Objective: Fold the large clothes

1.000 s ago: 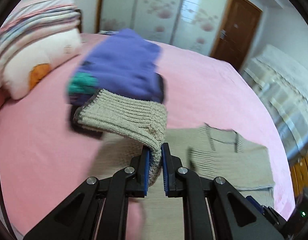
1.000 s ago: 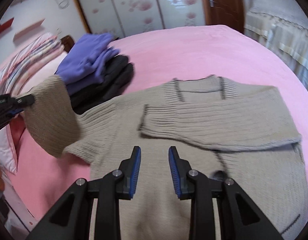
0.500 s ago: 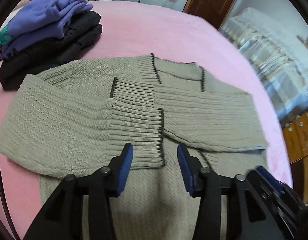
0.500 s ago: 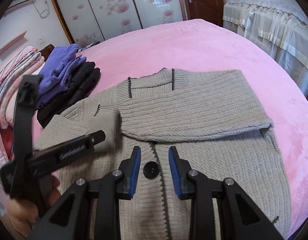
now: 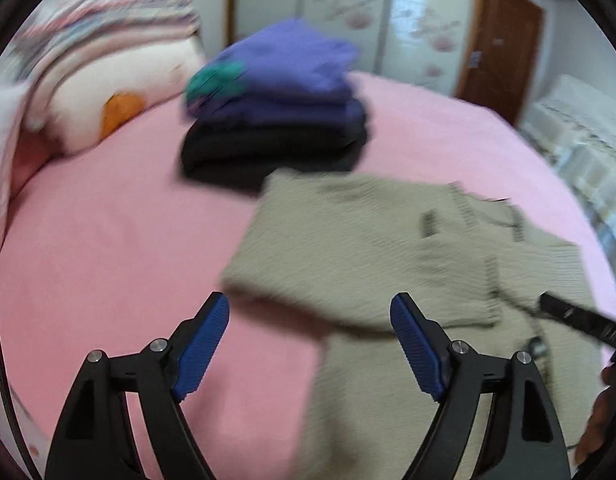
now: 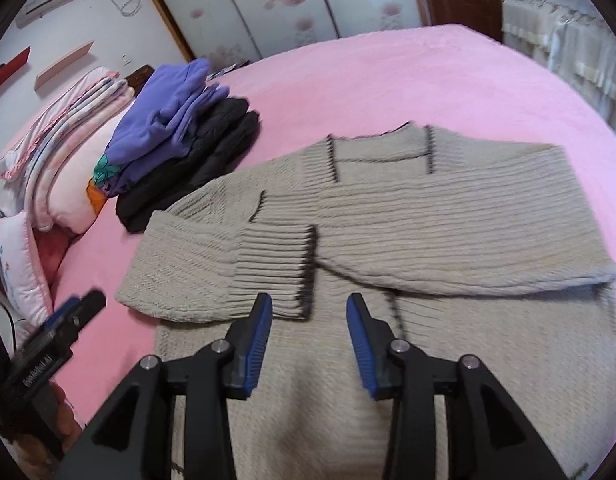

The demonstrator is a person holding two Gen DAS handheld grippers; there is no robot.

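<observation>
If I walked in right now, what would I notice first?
A big beige knit sweater lies flat in the middle of the pink bed, both sleeves folded across its chest. To its left sits a stack of folded clothes, purple on top of black. Two blue-padded grippers hover at the near edge, neither holding anything.

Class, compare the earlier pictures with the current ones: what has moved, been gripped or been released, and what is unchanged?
The left gripper let go of the beige sweater's left sleeve cuff, which it had carried across; the sleeve now lies folded over the chest. Its jaws are opening with nothing between them. The right gripper, over the sweater, is opening too, empty. The folded pile, pillows and pink bedspread stayed put.
</observation>
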